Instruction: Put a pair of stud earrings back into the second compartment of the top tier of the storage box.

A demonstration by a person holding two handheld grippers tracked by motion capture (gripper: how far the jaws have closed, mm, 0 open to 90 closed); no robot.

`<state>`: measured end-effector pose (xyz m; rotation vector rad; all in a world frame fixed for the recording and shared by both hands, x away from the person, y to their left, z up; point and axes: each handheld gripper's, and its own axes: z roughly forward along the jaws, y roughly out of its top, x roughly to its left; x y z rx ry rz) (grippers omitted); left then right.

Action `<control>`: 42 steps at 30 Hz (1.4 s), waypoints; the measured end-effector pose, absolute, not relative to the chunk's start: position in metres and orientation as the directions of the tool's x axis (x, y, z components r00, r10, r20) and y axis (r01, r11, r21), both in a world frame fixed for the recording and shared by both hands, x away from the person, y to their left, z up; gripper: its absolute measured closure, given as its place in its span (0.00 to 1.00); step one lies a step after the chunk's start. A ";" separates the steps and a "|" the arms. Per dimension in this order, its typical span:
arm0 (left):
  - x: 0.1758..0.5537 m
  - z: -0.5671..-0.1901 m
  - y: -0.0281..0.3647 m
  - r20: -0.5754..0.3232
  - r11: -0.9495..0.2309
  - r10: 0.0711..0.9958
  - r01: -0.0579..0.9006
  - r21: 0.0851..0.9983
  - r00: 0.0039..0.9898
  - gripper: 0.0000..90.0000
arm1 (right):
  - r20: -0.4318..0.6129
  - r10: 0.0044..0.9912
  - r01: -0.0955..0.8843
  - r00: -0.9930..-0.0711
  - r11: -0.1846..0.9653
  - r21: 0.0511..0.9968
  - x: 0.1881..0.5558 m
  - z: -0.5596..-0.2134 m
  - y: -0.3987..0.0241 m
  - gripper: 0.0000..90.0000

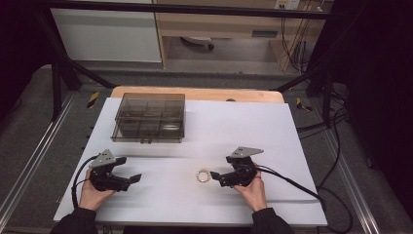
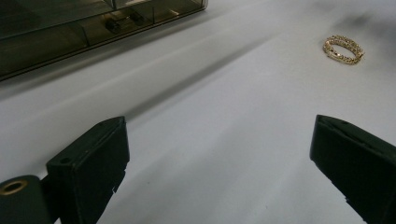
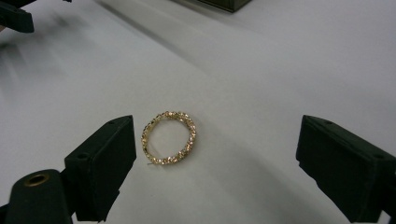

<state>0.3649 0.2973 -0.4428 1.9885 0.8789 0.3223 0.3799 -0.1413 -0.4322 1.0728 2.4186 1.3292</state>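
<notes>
The gold beaded ring (image 3: pixel 169 138) lies flat on the white table cover (image 1: pixel 292 141), near its front centre and well apart from the smoked plastic compartment box (image 1: pixel 149 117) at the rear left. The right gripper (image 1: pixel 217 177) sits low at the ring, jaws apart; the ring lies between them, just beside one jaw, not clamped. The left gripper (image 1: pixel 130 172) rests at the front left, jaws wide apart with nothing between them.
</notes>
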 end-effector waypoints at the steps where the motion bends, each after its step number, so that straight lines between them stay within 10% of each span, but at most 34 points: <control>1: 0.365 -0.443 0.297 -0.113 -0.333 0.692 0.454 0.826 0.713 0.05 | 0.174 0.665 0.507 -0.726 0.346 0.790 0.382 -0.433 -0.136 0.16; 42: 0.364 -0.443 0.297 -0.109 -0.338 0.691 0.453 0.825 0.714 0.06 | 0.234 0.638 0.571 -0.734 0.393 0.720 0.395 -0.455 -0.115 0.92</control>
